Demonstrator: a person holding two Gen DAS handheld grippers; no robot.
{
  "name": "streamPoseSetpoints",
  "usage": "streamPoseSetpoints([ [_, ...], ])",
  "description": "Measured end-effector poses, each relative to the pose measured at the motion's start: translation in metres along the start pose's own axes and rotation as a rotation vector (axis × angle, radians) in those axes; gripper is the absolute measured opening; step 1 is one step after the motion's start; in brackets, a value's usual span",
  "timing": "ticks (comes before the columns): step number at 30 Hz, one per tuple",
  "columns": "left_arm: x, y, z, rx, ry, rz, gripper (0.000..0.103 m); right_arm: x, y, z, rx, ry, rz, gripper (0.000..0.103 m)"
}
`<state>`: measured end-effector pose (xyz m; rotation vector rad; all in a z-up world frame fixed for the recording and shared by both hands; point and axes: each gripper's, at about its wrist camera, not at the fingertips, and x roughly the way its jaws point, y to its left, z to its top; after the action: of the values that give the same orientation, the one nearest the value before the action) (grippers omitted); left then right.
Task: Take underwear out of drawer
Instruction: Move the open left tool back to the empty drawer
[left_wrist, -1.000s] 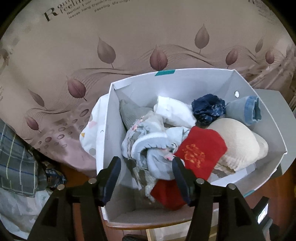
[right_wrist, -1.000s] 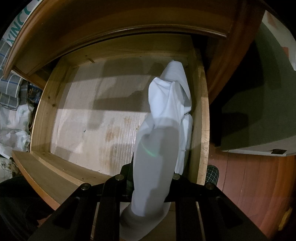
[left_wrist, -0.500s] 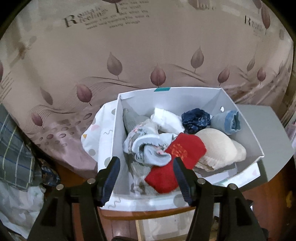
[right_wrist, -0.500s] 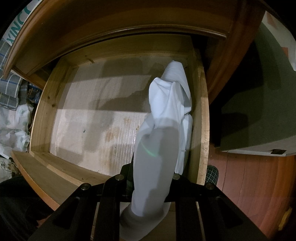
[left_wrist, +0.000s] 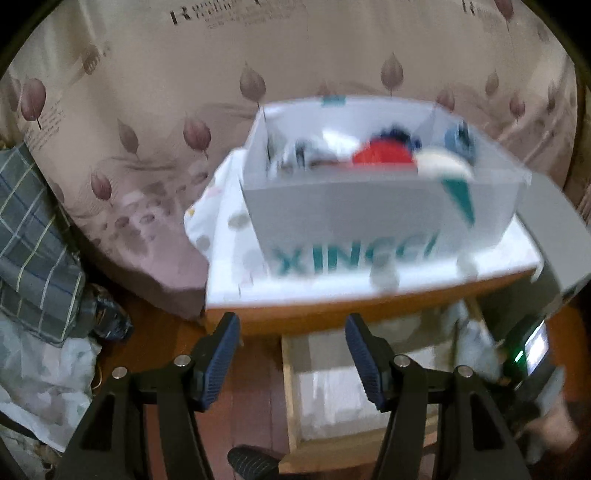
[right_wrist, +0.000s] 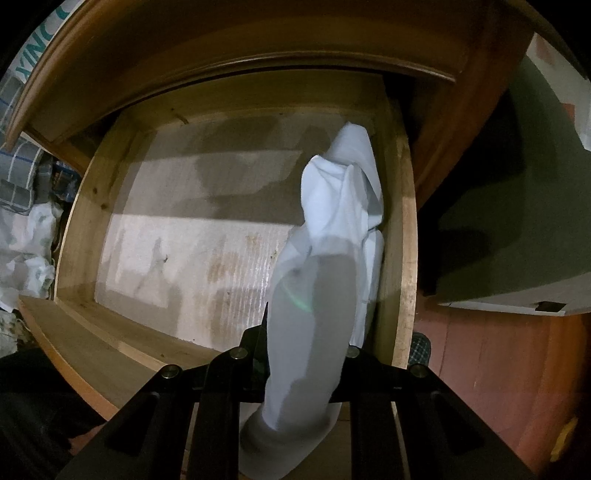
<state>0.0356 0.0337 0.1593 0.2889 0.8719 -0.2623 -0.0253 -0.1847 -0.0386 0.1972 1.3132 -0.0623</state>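
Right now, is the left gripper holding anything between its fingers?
No, the left gripper is open and empty, with only the wooden floor and the drawer edge showing between its fingers.

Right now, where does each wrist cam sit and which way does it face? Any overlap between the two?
Left wrist: on the left hand-held gripper, angled down at the white cardboard box of clothes atop the wooden cabinet; its two open black fingers show, nothing between them; picture blurred.
Right wrist: on the right hand-held gripper, looking steeply down into the open wooden drawer; its fingers are shut on the white underwear.
Shared: both see the drawer, the box's teal lettering and the grey plaid fabric at left.
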Motion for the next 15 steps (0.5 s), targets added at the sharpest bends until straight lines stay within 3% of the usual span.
streamPoseSetpoints([
  [6, 0.043, -0.007, -0.047, -0.051, 0.050, -0.001, 0.061, -0.002, 0.007, -0.001, -0.033, -0.021, -0.039, 0.015],
  [15, 0.094, -0.007, -0.075, -0.102, 0.061, 0.035, 0.061, -0.018, 0.003, 0.003, 0.000, -0.070, -0.025, 0.015],
])
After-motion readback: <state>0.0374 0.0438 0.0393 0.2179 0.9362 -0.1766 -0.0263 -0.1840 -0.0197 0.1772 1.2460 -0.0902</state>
